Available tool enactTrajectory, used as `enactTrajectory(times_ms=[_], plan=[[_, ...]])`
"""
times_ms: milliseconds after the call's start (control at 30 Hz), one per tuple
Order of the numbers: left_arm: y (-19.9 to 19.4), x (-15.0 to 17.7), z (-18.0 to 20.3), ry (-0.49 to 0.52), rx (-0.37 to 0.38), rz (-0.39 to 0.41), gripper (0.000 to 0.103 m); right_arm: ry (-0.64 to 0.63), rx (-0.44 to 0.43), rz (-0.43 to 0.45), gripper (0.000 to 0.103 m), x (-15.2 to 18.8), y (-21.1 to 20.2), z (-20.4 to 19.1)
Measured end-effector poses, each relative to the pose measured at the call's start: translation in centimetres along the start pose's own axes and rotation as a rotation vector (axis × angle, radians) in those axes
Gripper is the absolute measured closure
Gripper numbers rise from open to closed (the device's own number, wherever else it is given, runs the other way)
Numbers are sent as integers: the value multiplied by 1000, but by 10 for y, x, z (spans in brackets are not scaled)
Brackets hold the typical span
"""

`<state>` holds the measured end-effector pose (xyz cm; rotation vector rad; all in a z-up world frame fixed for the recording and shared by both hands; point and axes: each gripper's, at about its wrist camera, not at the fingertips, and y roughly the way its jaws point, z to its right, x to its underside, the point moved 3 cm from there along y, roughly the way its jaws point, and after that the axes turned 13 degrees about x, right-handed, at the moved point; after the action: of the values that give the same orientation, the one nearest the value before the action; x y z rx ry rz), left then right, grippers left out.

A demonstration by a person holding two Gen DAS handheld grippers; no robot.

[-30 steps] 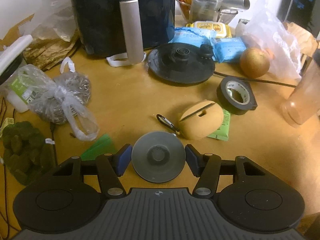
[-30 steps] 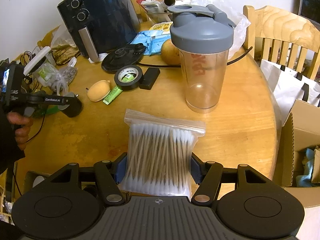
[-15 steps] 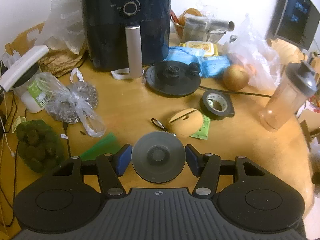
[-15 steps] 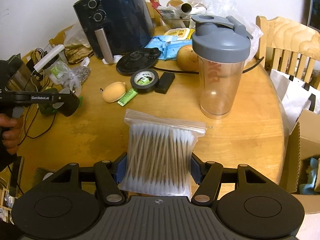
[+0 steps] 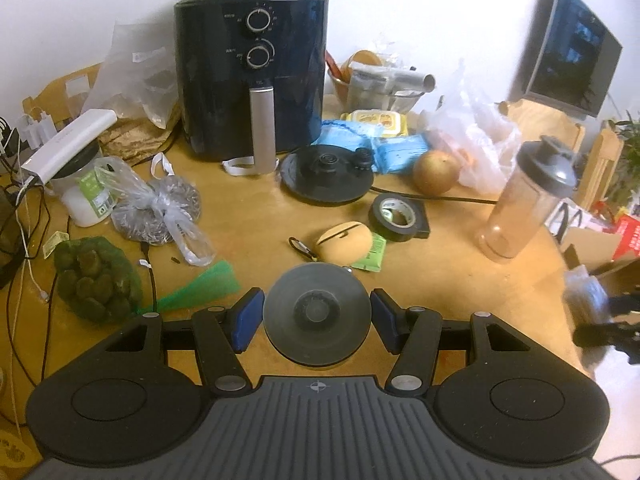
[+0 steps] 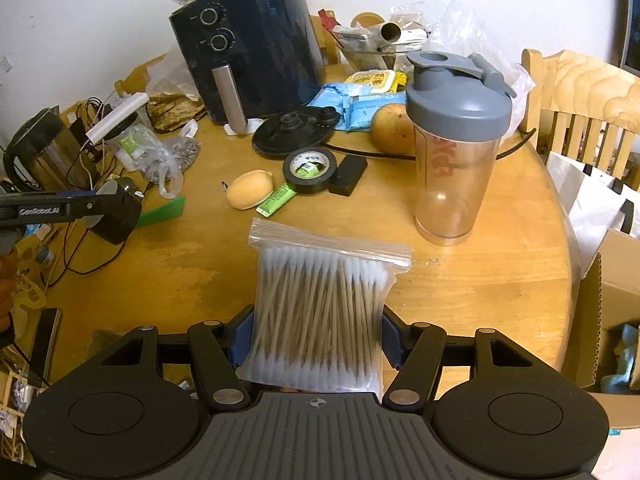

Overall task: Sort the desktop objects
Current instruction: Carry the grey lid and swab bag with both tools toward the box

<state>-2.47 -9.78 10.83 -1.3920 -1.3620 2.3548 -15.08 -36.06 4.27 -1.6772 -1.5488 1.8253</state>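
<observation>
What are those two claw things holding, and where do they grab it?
The left gripper holds a grey round disc by its opposite edges. The right gripper pinches a bag of cotton swabs at its lower sides.

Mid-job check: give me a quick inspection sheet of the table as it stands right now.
Surface: round wooden table, crowded at the back, bare wood near the front.
Job's things: grey disc held in the left gripper; bag of cotton swabs held in the right gripper.
Clutter: air fryer, kettle base, tape roll, shaker bottle, tan pouch, green net bag.
Grippers: both sets of fingers closed on their loads.
Cables: black cord crosses the table from the kettle base; loose wires at the left edge.
Surroundings: wooden chair, cardboard box, wall screen.
</observation>
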Motion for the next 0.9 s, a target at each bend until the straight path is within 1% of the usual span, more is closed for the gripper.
enactTrajectory(times_ms=[267, 467, 667, 900], plan=[[-31, 14, 13, 12, 38, 15, 46, -26, -21, 34, 38, -1, -17, -14], [-48, 27, 28, 12, 65, 15, 46, -42, -34, 36, 38, 5, -23, -21], [-56, 45, 46, 24, 101, 1, 46, -52, -47, 27, 38, 15, -26, -27], [-50, 70, 69, 42, 155, -56, 46, -55, -51, 23, 38, 23, -30, -30]])
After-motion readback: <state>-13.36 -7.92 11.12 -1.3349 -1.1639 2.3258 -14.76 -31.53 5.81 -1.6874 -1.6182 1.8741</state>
